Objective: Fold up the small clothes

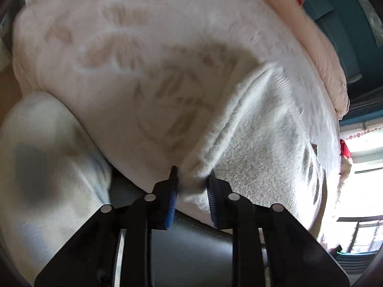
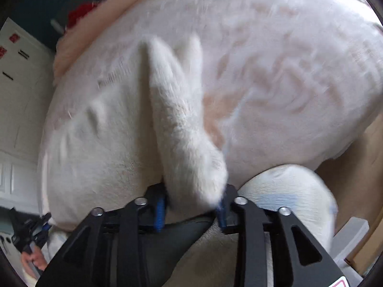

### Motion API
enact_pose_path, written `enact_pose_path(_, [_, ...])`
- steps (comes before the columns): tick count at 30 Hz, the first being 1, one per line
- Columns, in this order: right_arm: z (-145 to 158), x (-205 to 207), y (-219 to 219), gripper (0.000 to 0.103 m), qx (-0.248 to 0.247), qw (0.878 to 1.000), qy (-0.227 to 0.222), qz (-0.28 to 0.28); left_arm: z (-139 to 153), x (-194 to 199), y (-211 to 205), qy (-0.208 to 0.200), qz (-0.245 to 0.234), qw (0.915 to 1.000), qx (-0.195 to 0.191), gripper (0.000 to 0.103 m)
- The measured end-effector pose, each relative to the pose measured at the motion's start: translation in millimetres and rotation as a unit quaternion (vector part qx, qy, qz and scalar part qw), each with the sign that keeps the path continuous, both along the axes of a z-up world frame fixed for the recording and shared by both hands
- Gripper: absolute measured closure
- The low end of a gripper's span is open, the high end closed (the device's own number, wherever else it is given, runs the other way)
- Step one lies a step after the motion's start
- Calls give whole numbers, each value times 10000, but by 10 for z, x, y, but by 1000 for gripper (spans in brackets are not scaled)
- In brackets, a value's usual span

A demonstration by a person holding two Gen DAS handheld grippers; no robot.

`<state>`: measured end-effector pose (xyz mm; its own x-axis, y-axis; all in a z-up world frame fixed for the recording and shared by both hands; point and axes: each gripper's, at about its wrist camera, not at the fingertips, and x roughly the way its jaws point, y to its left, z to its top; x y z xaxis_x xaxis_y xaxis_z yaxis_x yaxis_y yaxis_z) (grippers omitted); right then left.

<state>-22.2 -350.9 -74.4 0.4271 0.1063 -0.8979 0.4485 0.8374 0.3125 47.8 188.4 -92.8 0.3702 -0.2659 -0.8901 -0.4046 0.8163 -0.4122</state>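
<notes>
Folding has barely begun: the left tool (image 1: pixel 191 179) and right tool (image 2: pixel 195 198) each pinch the white fleece garment (image 1: pixel 263 131), its ridge running toward twelve o'clock, still unfolded on the bed (image 1: pixel 148 35).

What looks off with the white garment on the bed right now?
Nothing damaged. The fluffy white garment is bunched into a raised ridge, not flat, pinched by the right tool and the left tool.
</notes>
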Motion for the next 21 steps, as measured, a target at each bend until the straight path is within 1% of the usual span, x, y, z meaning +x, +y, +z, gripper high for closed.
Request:
enact_pose_path(1, [146,3,-1,56,-314,9995,-71,-40,122,9,-37,-125,-85,9996,241,82])
enact_pose_path(2, [316,13,1,52,-721,9972,-178,-102,348,37,-92,-441,-185,9971,587,81])
enact_pose_path(3, [450,-7,29,51,-951,9949,-309,-154,507,66,-140,-704,-246,9942,776,76])
enact_pose_path(4, [585,29,54,51,-1063,9928,-519,-182,674,109,-215,-975,-313,9899,975,64])
enact_pose_path(5, [681,110,120,53,-888,9931,-760,-44,820,184,-328,-1208,-362,9857,1115,59])
enact_pose_path(6, [691,230,161,61,-674,9938,-869,162,894,249,-427,-1369,-435,9831,1138,53])
enact_pose_path(7, [697,357,280,66,-488,9934,-937,441,938,357,-542,-1487,-562,9809,1117,53])
enact_pose_path(9, [642,666,669,86,-285,9885,-1005,1098,867,624,-925,-1416,-1083,9791,977,53])
enact_pose_path(10, [578,825,876,89,-232,9849,-1013,1383,815,670,-1048,-1383,-1223,9781,958,53])
enact_pose_path(11, [523,936,1014,92,-253,9830,-980,1533,695,771,-1250,-1299,-1464,9753,1028,54])
enact_pose_path(12, [406,1092,1219,95,-270,9805,-880,1737,591,832,-1384,-1218,-1630,9728,1104,54])
enact_pose_path(13, [307,1188,1319,95,-274,9795,-814,1821,442,913,-1551,-1089,-1820,9699,1199,54])
enact_pose_path(15, [69,1365,1476,95,-232,9804,-595,1865,204,1008,-1741,-854,-2062,9650,1376,54])
enact_pose_path(16, [-83,1449,1515,95,-213,9812,-398,1876,99,1018,-1744,-759,-2142,9629,1456,54])
enact_pose_path(17, [-206,1473,1511,96,-243,9813,-242,1893,-46,1045,-1776,-633,-2215,9594,1628,53])
enact_pose_path(18, [-313,1526,1537,98,-244,9801,-178,1964,-111,1001,-1727,-714,-2228,9574,1694,52])
enact_pose_path(19, [-313,1536,1518,98,-223,9795,-218,1989,-124,999,-1729,-792,-2262,9552,1735,51])
enact_pose_path(20, [-267,1520,1500,98,-166,9800,-203,1973,-106,1003,-1736,-773,-2276,9556,1704,51])
enact_pose_path(21, [-150,1501,1471,96,-94,9811,-300,1910,-49,965,-1714,-779,-2264,9570,1636,53])
